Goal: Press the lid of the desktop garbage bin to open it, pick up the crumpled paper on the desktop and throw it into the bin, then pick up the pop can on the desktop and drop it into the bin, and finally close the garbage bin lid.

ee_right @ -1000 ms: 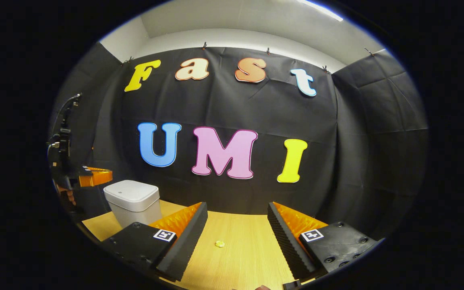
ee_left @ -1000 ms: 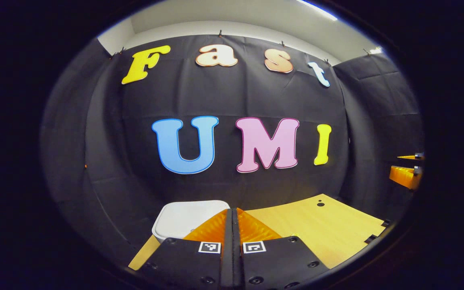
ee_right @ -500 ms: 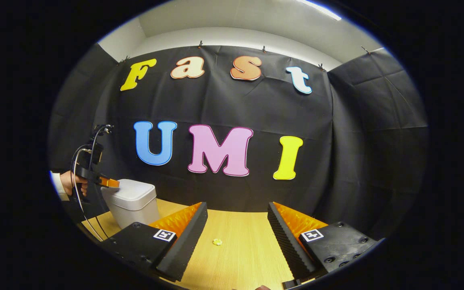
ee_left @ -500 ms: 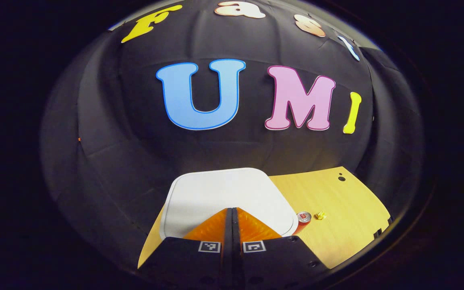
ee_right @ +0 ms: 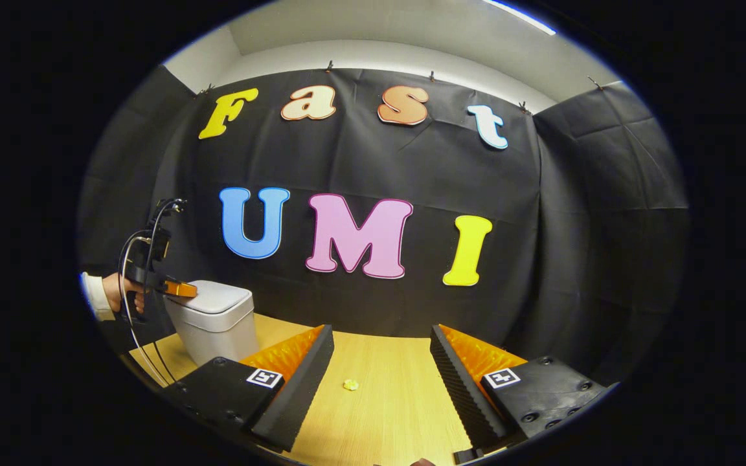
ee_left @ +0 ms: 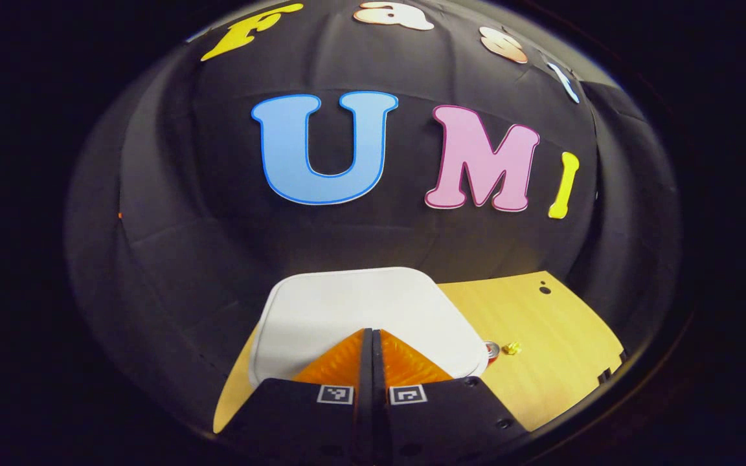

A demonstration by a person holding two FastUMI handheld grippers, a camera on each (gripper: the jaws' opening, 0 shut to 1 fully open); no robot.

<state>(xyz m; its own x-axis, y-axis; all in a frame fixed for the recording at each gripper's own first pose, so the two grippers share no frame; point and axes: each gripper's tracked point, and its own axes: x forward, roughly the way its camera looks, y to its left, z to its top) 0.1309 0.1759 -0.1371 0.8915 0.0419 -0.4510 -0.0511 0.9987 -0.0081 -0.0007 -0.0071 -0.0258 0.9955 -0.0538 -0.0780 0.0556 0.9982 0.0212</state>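
left hand-held gripper [ee_left: 372, 336], fingers closed together and empty, rests on bin lid [ee_left: 353, 304]; right hand-held gripper [ee_right: 381, 353] spread wide, empty.

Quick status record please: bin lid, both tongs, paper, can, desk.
bin lid: shut, white
left tongs: closed, tips at the lid top; contact cannot be told
right tongs: open, holding nothing, low over the desk
paper: small yellow ball on the desk, ahead between the right tongs' fingers
can: beside the bin, mostly hidden by the lid
desk: light wood
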